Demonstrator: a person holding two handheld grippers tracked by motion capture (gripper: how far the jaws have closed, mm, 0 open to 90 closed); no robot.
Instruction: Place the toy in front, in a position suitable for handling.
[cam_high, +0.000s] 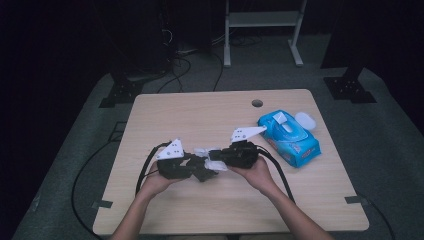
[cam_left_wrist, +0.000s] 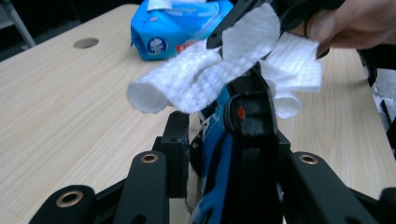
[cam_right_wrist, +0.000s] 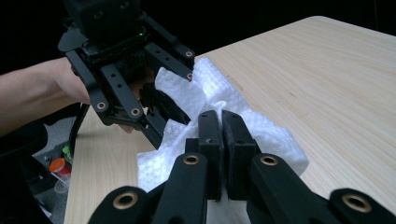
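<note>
At the middle of the table my two grippers meet tip to tip. My left gripper is shut on a blue and black object with a small red dot, standing up between its jaws. A white wipe lies draped over the top of that object. My right gripper is shut on the wipe; its black jaws come in from the top of the left gripper view. The left gripper faces me in the right gripper view, touching the wipe.
A blue pack of wet wipes with its white lid flipped up lies at the table's right side. A round cable hole sits near the far edge. Cables trail from both grippers toward the near edge. Stand feet are on the floor beyond.
</note>
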